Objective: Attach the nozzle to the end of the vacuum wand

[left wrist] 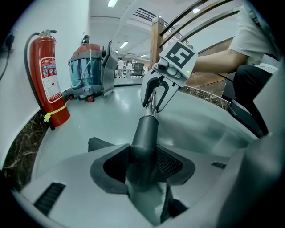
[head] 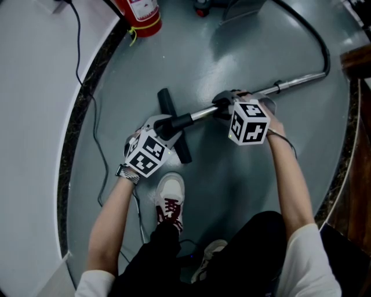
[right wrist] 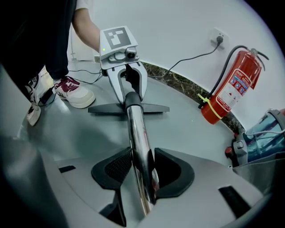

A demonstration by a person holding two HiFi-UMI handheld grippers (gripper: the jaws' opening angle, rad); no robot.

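Observation:
The black floor nozzle (head: pixel 174 125) lies as a flat bar on the grey floor, and its dark neck (left wrist: pixel 144 136) rises toward the chrome wand (head: pixel 204 112). My left gripper (head: pixel 168 127) is shut on that neck, with the pads (left wrist: pixel 171 162) pressing both sides. My right gripper (head: pixel 224 110) is shut on the wand (right wrist: pixel 138 147) a short way up the tube. The wand's end meets the neck's collar (right wrist: pixel 132 100) between the two grippers; how deep it sits I cannot tell. The nozzle bar (right wrist: pixel 129 108) shows behind the left gripper (right wrist: pixel 129 84) in the right gripper view.
A red fire extinguisher (head: pixel 142 14) stands by the curved dark kerb (head: pixel 75 133). The canister vacuum (left wrist: pixel 89 71) sits farther off, and its hose (head: pixel 316 40) loops to the wand. A cable (head: pixel 98 145) trails along the floor. The person's white shoe (head: pixel 170 197) is just below the nozzle.

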